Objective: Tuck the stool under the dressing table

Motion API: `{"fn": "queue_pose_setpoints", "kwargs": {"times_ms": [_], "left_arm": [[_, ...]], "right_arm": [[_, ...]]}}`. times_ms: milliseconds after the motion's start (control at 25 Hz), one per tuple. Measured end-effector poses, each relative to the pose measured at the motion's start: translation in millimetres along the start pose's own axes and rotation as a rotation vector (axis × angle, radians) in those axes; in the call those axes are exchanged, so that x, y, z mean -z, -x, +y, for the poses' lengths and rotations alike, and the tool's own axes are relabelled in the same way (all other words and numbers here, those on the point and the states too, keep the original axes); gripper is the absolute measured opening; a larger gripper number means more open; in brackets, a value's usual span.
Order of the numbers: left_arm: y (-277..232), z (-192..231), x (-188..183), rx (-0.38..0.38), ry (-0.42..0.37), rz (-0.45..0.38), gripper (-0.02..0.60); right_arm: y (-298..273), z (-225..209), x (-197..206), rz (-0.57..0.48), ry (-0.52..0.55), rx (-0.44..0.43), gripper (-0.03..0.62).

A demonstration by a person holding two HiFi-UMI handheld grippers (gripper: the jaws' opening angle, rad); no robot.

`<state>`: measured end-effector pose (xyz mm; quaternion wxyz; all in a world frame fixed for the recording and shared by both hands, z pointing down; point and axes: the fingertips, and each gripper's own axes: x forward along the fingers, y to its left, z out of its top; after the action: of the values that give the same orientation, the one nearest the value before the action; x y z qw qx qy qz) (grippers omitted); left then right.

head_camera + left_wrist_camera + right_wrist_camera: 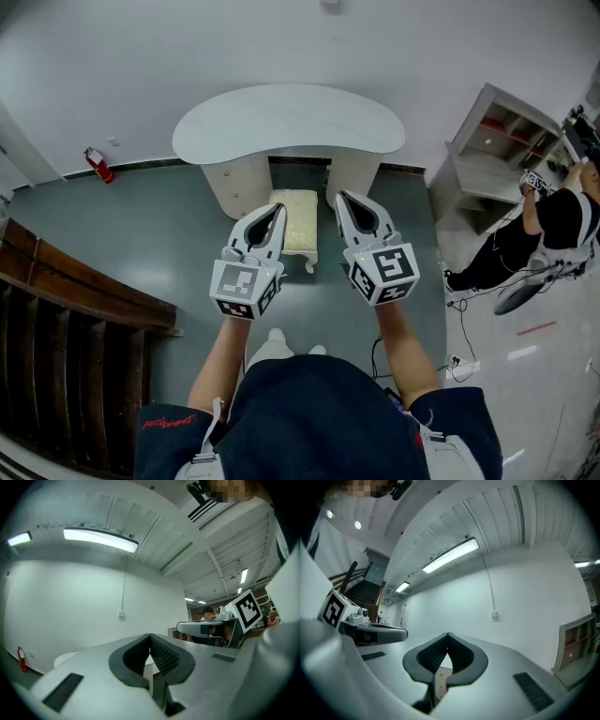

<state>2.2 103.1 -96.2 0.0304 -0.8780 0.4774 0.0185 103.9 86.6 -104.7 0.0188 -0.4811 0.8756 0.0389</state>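
Observation:
A white kidney-shaped dressing table stands against the back wall. The cream padded stool sits on the floor between the table's two pedestals, partly under the top, its near end sticking out toward me. My left gripper is held level above the stool's left side, jaws shut and empty. My right gripper hovers level over the stool's right side, also shut with nothing in it. In the left gripper view the shut tips point at the wall above the tabletop; in the right gripper view the tips meet too.
A red fire extinguisher stands by the wall at left. A dark wooden stair rail runs along the left. At right are a white shelf unit, a seated person and cables on the floor.

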Motion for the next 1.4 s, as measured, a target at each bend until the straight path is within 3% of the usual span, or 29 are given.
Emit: {"fn": "queue_pose_setpoints", "kwargs": {"times_ms": [320, 1400], "left_arm": [[-5.3, -7.2, 6.2, -0.006, -0.01, 0.014, 0.017], [-31.1, -13.9, 15.0, -0.019, -0.035, 0.056, 0.016]], "right_arm": [[3.8, -12.6, 2.8, -0.022, -0.053, 0.008, 0.015], [-2.8, -44.7, 11.8, -0.03, -0.066, -0.015, 0.015]]}}
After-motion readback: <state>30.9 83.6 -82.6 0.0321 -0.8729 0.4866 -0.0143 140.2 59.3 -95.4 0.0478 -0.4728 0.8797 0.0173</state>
